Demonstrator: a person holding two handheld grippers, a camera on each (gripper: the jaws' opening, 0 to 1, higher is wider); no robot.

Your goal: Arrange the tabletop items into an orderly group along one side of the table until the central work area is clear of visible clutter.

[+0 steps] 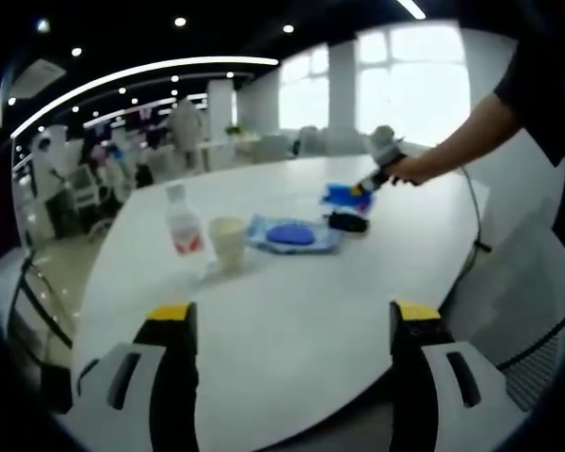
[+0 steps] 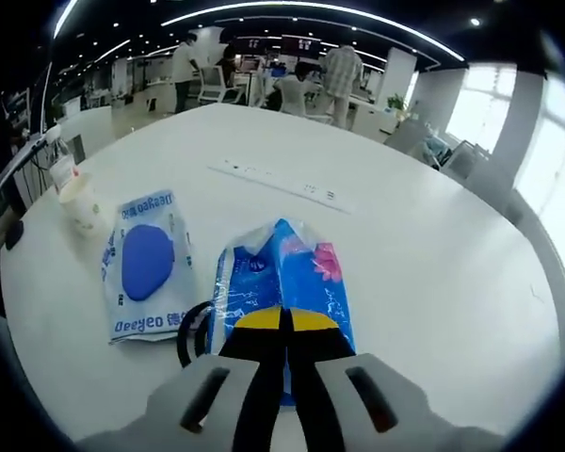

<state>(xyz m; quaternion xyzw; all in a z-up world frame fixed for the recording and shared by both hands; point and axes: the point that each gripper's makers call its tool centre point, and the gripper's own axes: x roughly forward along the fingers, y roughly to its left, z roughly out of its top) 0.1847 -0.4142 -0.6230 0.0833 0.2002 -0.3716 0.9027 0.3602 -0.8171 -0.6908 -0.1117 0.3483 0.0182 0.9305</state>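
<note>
Left gripper (image 1: pixel 290 315) is hovering low over the near edge of the white table (image 1: pixel 301 358) w/ jaws spread wide apart, nothing btwn them. The table's items are sitting well ahead of it, grouped toward the far middle: a clear bottle (image 1: pixel 184 223) w/ a red label is standing upright, a pale cup (image 1: pixel 228 243) is standing just beside it on the right, then a flat light-blue packet (image 1: pixel 294 234) w/ a dark blue oval is lying next to the cup. Beyond that, a small black object (image 1: pixel 347 222) is lying by a blue tissue pack (image 1: pixel 342 195). In the left gripper view a person's arm (image 1: pixel 466 141) is reaching in from the right, holding the other gripper down on that tissue pack.

In the right gripper view, the right gripper (image 2: pixel 284 325) is showing its yellow-tipped jaws pressed nearly together, w/ the tissue pack (image 2: pixel 282 278) lying directly at the tips & extending ahead of them; the tips are on its near end, but can't tell if they're actually pinching the wrapper. A black ring-like item (image 2: pixel 193 331) is lying just left of the jaws, touching the pack's edge. The light-blue packet (image 2: pixel 149 262) is lying left of the pack, close alongside. The cup (image 2: pixel 81 205) is standing farther left. A thin white strip (image 2: pixel 278 182) is lying across the table further ahead. People are standing at desks in the bkgd.
</note>
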